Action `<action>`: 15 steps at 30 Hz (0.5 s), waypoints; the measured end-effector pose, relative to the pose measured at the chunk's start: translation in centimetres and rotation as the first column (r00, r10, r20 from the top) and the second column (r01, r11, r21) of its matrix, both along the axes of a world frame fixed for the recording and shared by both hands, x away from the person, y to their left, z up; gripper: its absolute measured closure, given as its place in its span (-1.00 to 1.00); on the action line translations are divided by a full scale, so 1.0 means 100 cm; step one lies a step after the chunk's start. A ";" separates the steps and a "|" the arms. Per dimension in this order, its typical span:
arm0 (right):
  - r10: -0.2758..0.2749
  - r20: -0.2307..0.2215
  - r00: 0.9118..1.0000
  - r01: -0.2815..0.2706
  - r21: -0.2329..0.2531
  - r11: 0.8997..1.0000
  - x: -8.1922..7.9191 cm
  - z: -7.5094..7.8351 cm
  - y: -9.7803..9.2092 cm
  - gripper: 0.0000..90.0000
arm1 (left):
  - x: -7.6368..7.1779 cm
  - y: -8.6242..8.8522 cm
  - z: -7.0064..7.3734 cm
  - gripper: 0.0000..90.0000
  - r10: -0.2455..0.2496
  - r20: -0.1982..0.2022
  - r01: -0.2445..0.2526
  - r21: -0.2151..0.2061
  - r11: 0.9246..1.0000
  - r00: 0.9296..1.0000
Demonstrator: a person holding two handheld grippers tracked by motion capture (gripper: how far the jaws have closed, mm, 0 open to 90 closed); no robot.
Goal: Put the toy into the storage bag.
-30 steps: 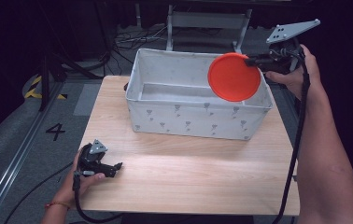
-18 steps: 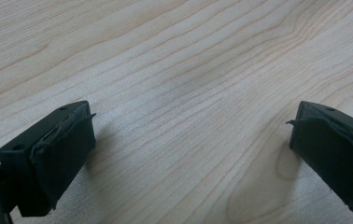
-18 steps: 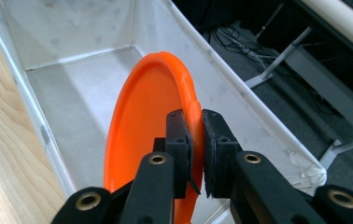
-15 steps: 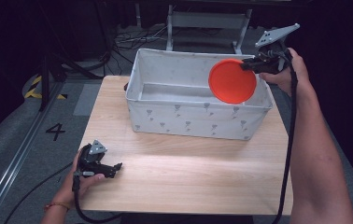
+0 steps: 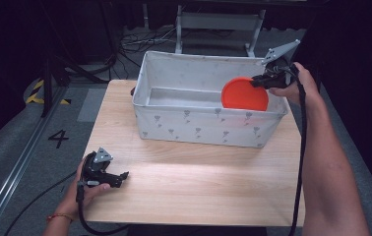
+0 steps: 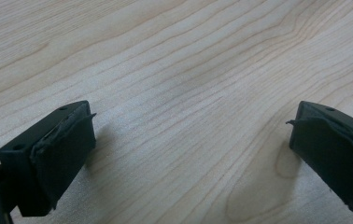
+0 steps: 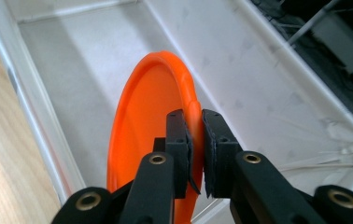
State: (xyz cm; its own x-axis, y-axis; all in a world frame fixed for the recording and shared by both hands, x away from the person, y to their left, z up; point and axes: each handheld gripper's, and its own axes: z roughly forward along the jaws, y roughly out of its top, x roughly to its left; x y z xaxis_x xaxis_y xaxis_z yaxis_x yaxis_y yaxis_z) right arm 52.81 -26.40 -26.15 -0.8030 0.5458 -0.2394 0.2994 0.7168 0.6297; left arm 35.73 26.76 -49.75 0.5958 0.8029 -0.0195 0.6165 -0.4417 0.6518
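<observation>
An orange plate point(image 5: 245, 95) hangs on edge inside the right end of a white fabric bin point(image 5: 189, 118), its lower part hidden behind the bin's front wall. My right gripper point(image 5: 259, 81) is shut on the plate's rim at its upper right. In the right gripper view the two black jaws pinch the rim of the orange plate point(image 7: 146, 140) above the bin's pale floor point(image 7: 86, 60). My left gripper point(image 5: 123, 175) rests low over the wooden table point(image 5: 199, 182) near its front left corner. Its jaws stand wide apart over bare wood point(image 6: 188, 93), holding nothing.
The bin stands on the far half of the table and reaches almost to the right edge. Beyond the table lie cables and a metal frame point(image 5: 218, 22) on a dark floor. A floor marking "4" point(image 5: 58, 138) sits left of the table.
My right gripper has lowered the orange plate from above the bin's right rim down into the bin. The left gripper has stayed put.
</observation>
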 end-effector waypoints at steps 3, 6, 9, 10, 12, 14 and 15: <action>0.032 -0.031 0.999 -0.033 -0.034 0.999 0.000 -0.011 0.001 0.83 | 0.000 0.000 0.000 -0.99 0.001 -0.002 -0.001 -0.001 1.000 1.000; 0.035 -0.041 0.999 -0.037 -0.040 0.999 0.000 -0.015 0.001 0.83 | 0.000 0.000 0.000 -0.99 0.002 0.000 -0.002 0.000 1.000 1.000; 0.054 -0.070 0.996 -0.059 -0.067 0.996 0.000 -0.021 0.002 0.83 | 0.000 0.000 0.000 -0.99 0.002 0.000 -0.002 0.001 1.000 1.000; 0.060 -0.087 0.994 -0.067 -0.081 0.994 0.000 -0.025 0.002 0.83 | 0.000 0.000 0.000 -0.99 0.003 0.000 -0.003 0.000 1.000 1.000; 0.072 -0.105 0.992 -0.083 -0.100 0.992 0.000 -0.029 0.001 0.83 | 0.000 0.000 0.000 -0.99 0.003 0.001 -0.003 0.000 1.000 1.000; 0.082 -0.131 0.988 -0.097 -0.111 0.989 0.000 -0.035 0.000 0.83 | 0.000 0.000 0.000 -0.98 0.003 0.001 -0.003 0.000 1.000 1.000; 0.084 -0.138 0.987 -0.100 -0.116 0.988 0.000 -0.036 0.000 0.83 | 0.000 0.000 0.000 -0.99 0.002 0.001 -0.002 0.001 1.000 1.000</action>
